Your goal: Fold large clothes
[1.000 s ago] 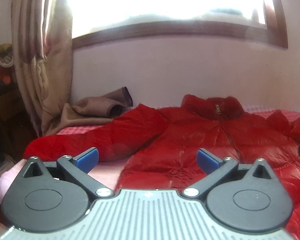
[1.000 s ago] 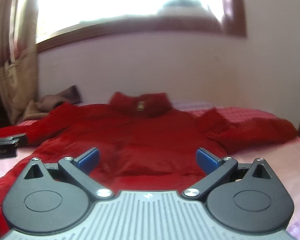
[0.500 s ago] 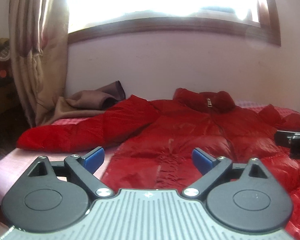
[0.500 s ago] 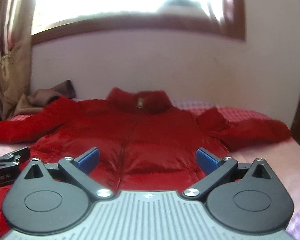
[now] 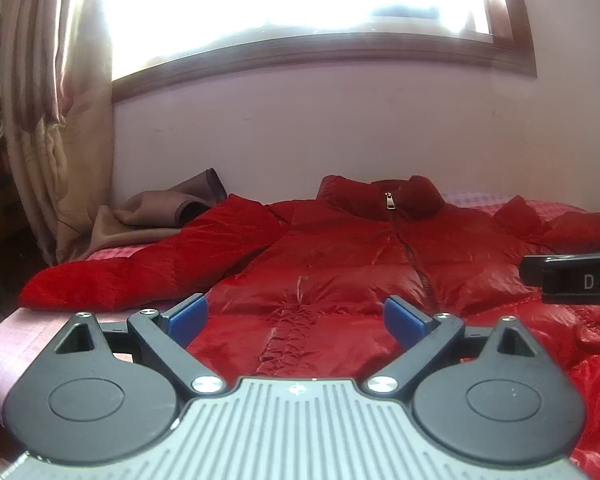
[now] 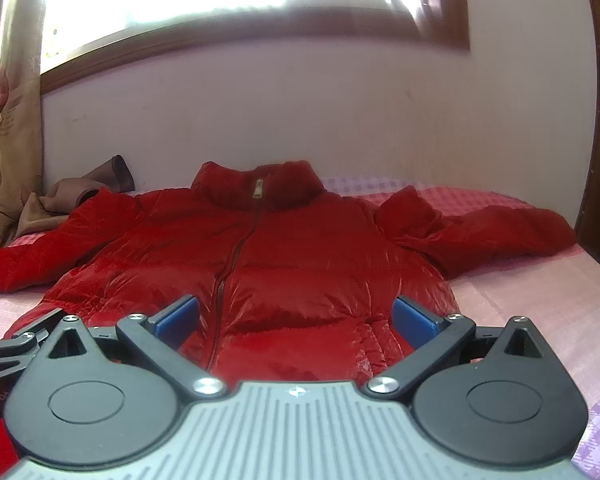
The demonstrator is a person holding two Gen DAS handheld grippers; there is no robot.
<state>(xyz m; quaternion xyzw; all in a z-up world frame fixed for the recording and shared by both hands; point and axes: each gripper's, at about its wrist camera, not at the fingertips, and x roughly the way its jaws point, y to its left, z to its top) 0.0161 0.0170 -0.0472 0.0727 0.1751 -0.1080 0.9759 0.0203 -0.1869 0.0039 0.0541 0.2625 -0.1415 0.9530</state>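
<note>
Left tongs gape wide, having just narrowed slightly, nothing between them; right tongs also gape empty (white letters "DAS" show on their side). The red jacket lies zipped, spread across the bed, hem at its near edge.

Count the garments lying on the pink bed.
2. A red puffer jacket is spread flat across the bed; a crumpled brown garment lies at the far-left corner by the curtain. Others may be hidden.
</note>
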